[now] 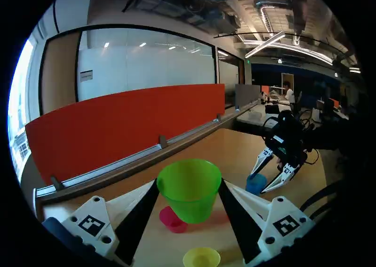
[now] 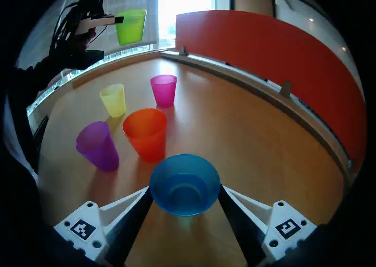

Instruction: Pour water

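Left gripper: jaws clamped on the green cup, held high over the worktop. Right gripper: jaws clamped on the blue cup, just beside the orange cup.

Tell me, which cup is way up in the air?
The green cup. The left gripper holds it high above the table; the yellow cup, pink cup, orange cup and purple cup stand on it.

A purple cup, a yellow cup and a pink cup crowded the orange cup. The counter between the orange cup and the red partition lay open.
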`<state>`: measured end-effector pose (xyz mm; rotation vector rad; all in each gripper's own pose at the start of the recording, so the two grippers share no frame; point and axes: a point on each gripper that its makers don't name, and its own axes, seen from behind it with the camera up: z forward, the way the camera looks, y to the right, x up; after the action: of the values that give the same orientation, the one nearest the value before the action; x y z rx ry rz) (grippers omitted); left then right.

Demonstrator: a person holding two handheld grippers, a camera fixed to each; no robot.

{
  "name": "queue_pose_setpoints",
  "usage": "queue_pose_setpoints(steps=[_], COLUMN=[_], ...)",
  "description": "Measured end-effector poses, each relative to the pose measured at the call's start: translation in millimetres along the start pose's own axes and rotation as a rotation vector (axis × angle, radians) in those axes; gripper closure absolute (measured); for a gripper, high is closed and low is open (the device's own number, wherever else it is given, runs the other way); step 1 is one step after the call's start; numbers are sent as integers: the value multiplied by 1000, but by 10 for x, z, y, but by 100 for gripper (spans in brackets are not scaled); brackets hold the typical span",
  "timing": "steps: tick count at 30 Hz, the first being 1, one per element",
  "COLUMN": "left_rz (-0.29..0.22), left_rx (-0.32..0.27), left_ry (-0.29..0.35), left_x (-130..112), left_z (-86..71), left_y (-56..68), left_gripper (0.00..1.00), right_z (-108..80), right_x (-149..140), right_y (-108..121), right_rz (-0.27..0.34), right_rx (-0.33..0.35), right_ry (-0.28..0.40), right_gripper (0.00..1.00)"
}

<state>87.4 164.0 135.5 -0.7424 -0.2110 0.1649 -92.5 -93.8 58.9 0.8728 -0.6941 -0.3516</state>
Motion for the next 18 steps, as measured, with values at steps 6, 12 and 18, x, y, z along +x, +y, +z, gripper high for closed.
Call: queue_pose_setpoints(steps=[6,12,18], left_rz=[9,22,32], left_rx=[15,16,16], left_ry=[6,1,-4], left_x=[-1,-8,-6], left_z=[-25,-34,-23], left_y=[-31,-14,-1], left_gripper=[12,12,12], right_z=[22,30,25], right_x=[0,17,37], right_y=[-7,-28,-27], right_rz=[7,17,25], right_rx=[-5,-3,-5], right_ry=[21,38,51], right_gripper=[0,0,3])
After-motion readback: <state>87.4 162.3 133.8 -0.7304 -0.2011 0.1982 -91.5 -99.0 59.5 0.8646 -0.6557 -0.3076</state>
